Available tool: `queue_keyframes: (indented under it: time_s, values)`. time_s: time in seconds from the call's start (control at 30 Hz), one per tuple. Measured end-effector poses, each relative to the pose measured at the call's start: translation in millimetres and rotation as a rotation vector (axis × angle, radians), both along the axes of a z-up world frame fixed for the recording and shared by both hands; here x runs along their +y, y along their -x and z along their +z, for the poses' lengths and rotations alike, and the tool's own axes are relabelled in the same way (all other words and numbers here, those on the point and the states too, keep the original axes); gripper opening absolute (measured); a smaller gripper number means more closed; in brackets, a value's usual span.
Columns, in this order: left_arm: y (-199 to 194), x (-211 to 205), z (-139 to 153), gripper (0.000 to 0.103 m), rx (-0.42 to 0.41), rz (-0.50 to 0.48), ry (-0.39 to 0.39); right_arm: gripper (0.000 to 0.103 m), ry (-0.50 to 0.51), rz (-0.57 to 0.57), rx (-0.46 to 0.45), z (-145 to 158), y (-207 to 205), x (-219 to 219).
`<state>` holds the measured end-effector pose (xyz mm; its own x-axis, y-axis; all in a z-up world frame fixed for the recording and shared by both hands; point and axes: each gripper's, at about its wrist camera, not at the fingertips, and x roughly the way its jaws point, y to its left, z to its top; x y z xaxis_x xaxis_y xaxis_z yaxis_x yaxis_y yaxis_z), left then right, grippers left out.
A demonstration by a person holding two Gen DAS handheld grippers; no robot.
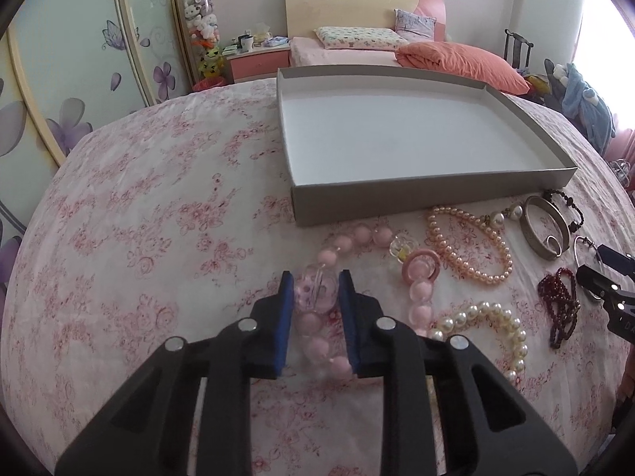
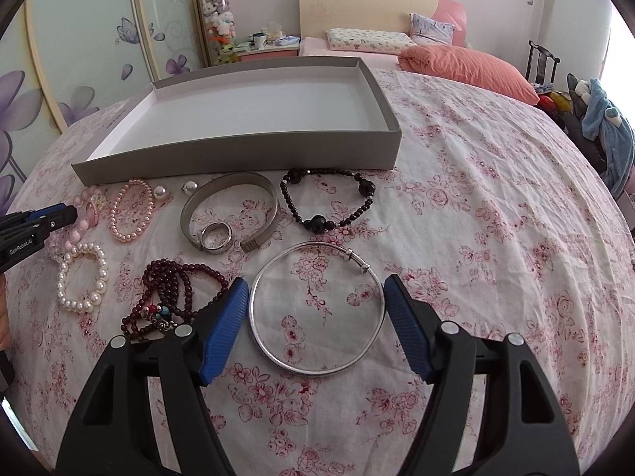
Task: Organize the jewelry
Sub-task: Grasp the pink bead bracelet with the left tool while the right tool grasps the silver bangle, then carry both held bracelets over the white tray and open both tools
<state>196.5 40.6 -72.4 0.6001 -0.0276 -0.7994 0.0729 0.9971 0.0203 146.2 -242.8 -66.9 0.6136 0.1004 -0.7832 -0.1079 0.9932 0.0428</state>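
Pink and clear chunky bead bracelet (image 1: 317,309) lies on the floral pink-and-white bedspread (image 1: 139,218), just in front of the shallow grey cardboard box with a white inside (image 1: 416,190). The left tool (image 1: 316,291) has its blue pads closed against the bracelet's large clear bead, one pad on each side. To its right lie a peach pearl bracelet (image 1: 468,244), a white pearl bracelet (image 1: 488,329), a wide silver cuff (image 2: 230,208) with a small silver ring (image 2: 216,238) inside it, dark red bead strands (image 2: 174,297) and a black bead bracelet (image 2: 329,198). The right tool (image 2: 316,297) stands wide open, its pads either side of a thin silver bangle (image 2: 317,309) flat on the bedspread, gripping nothing.
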Motion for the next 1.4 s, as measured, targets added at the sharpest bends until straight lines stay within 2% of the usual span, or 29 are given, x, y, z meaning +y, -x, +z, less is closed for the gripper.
queue_keyframes:
  time_s: [0.23,0.5,0.73,1.17,1.4]
  values:
    - [18,17,8,0.023,-0.022,0.038,0.041,0.070,-0.017,0.005,-0.028,4,9,-1]
    - [45,29,39,0.023,-0.118,0.033,0.163,0.070,-0.045,0.014,-0.096,22,20,0]
    - [66,22,58,0.023,-0.179,0.010,0.224,0.070,-0.062,0.033,-0.139,35,26,3]
    - [78,10,79,0.023,-0.234,-0.012,0.256,0.070,-0.104,0.053,-0.204,49,33,9]
    - [76,-3,96,0.023,-0.276,-0.034,0.261,0.070,-0.113,0.056,-0.279,68,29,11]
